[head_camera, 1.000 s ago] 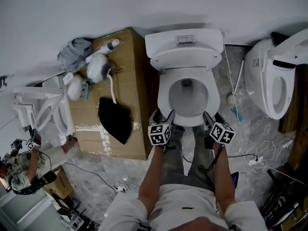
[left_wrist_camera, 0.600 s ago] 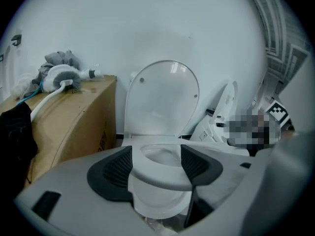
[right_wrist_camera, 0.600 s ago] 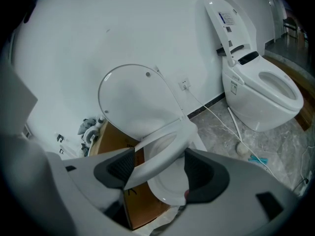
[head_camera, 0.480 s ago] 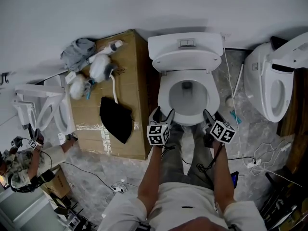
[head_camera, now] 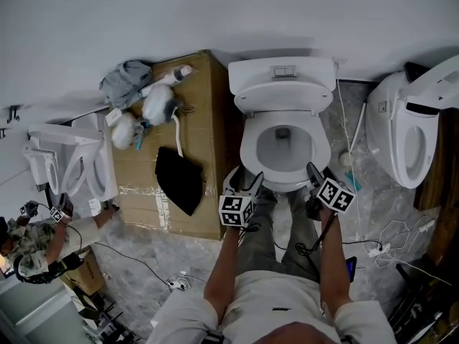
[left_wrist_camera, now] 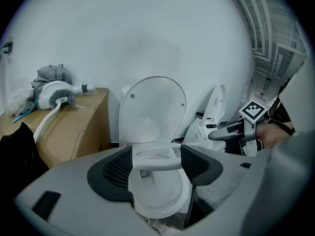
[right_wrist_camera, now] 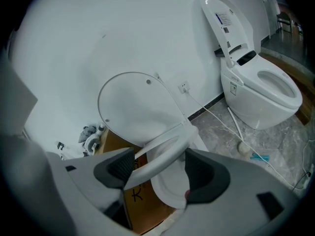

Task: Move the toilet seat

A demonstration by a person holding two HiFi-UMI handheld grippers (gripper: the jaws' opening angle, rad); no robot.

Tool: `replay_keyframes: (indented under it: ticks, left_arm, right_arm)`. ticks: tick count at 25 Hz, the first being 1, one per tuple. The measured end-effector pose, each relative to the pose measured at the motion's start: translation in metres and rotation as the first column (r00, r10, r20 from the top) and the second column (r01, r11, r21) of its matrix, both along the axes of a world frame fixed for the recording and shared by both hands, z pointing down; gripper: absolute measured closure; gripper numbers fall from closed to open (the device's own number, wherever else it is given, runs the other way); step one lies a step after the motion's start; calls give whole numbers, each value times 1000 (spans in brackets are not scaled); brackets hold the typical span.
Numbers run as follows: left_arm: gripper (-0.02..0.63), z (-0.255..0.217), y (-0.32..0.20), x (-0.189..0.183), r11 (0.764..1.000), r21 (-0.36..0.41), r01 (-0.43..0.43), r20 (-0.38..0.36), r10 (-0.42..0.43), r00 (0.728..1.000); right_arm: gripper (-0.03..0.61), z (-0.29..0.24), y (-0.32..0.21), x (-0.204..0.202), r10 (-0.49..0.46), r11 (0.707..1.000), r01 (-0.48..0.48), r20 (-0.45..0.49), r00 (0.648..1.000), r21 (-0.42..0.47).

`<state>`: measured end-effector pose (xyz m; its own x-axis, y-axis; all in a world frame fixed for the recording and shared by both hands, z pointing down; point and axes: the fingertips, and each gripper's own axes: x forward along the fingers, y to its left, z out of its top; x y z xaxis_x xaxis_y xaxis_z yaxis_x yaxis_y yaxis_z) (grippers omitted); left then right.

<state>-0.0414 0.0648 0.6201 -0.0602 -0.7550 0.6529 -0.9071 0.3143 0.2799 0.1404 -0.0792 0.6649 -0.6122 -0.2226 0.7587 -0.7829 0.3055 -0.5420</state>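
A cardboard box (head_camera: 197,120) and another toilet (head_camera: 405,131) flank the toilet seat (head_camera: 285,184).

A white toilet (head_camera: 252,147) stands against the wall, its lid (head_camera: 281,95) raised toward the tank. The left gripper (head_camera: 244,178) and right gripper (head_camera: 320,173) sit at the bowl's front edge, one at each side, both pointing toward it. Just left of the toilet stands a cardboard box (head_camera: 193,113), carrying a black cloth (head_camera: 179,180) and a grey bundle (head_camera: 126,74). A second toilet (head_camera: 401,131) stands at the right.
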Motion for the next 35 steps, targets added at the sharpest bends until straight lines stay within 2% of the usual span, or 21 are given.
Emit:
replay_keyframes:
  ticks: [8,12,14,16,23,27,35]
  left_arm:
    - [287,-21,-7,15,988,-4,-153,70,153,986]
    - [292,-27,-14,33,949,-65,-308,181,315,932]
    - [335,-28,-19,38,935,-88,-344,218,355,909]
    - [374,-28,-23,41,930,-97,-355,233,368,900]
    - [380,-31,-35,38,929,-114,-351,294,369,882]
    - [413,-35,-41,27,943,-103,-316,324,332,886]
    - [414,-39,-51,20,949,-108,-296,327,316,891]
  right_arm:
    - [242,-10,-11,-8,26,1000,-26,3,1000,-11]
    - [242,-13,-16,-11,45,999,-45,10,999,-14]
    - [242,-15,-20,-13,55,998,-55,14,998,-17]
    - [242,-17,-22,-14,64,998,-64,19,998,-18]
    - [242,-25,-32,-22,92,995,-91,34,995,-29]
    - [242,-30,-38,-28,118,993,-117,47,992,-30]
    - [242,-35,-44,-30,148,989,-146,55,988,-30]
